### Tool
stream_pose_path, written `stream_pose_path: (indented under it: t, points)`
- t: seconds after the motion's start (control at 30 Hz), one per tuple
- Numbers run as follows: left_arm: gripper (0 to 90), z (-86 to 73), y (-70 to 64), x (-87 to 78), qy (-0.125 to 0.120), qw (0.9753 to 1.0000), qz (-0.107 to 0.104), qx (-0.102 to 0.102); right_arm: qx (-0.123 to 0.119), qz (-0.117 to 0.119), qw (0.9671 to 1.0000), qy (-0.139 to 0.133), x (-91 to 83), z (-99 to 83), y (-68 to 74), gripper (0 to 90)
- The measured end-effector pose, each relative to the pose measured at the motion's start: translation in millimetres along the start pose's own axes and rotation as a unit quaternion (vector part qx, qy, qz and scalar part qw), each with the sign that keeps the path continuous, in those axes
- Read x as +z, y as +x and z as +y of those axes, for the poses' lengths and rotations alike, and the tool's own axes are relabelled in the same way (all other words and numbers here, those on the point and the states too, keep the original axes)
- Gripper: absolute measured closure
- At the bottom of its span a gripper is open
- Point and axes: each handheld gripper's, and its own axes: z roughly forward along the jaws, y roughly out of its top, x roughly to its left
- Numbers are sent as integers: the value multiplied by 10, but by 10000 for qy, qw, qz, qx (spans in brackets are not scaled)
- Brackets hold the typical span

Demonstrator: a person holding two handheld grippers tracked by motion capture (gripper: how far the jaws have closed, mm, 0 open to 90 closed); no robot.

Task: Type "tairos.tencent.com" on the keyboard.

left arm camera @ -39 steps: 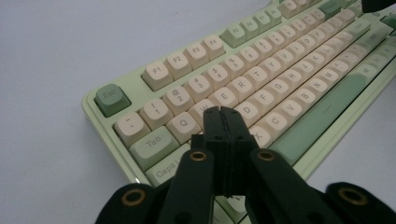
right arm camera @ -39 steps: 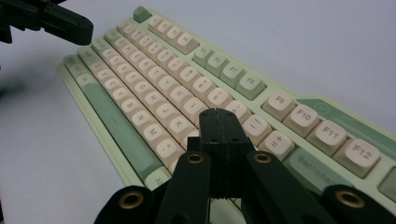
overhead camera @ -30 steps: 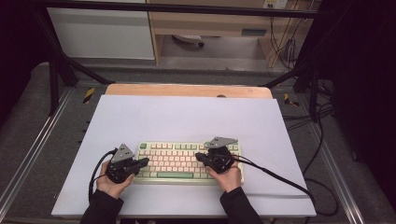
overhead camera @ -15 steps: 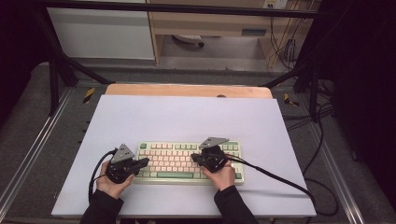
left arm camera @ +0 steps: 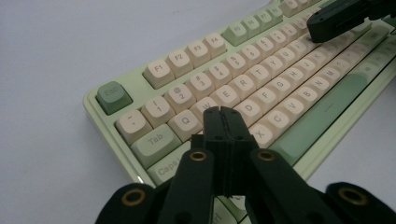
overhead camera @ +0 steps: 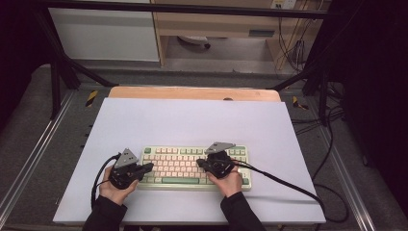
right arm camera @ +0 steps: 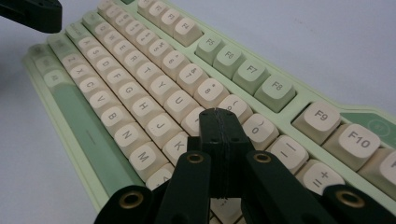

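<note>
A pale green keyboard [overhead camera: 177,165] with cream keys lies near the front edge of the white board [overhead camera: 192,120]. My left gripper [overhead camera: 150,166] is at its left end, jaws shut and empty. In the left gripper view its tips [left arm camera: 222,113] rest over the letter keys near W and S of the keyboard [left arm camera: 261,70]. My right gripper [overhead camera: 199,164] is over the right half, pointing left, also shut and empty. In the right gripper view its tips [right arm camera: 218,114] are above the keys near I and K of the keyboard [right arm camera: 140,70].
A wooden strip [overhead camera: 192,93] borders the board's far edge. Metal frame rails [overhead camera: 33,154] run along both sides. Each gripper trails a black cable [overhead camera: 284,183] across the board. A shelf unit [overhead camera: 216,24] stands beyond the table.
My right gripper has shifted a little to the left and nearer over the keyboard. The left gripper has stayed in place.
</note>
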Motion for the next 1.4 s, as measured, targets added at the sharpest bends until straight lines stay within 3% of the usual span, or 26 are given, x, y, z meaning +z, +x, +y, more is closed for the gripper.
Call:
stream_pose_path:
  t: [0.43,0.9,1.4]
  points:
    - [900,14,-17,8,-1,10000,-3,20,-161,-6,9997,-158,-282,49,-11,900]
    - [900,52,-61,59,25,10000,-19,76,-66,18,9997,-221,-534,-135,-124,900]
    - [900,81,-146,230,200,9996,-62,188,4,-9,9997,-225,-643,-276,-193,900]
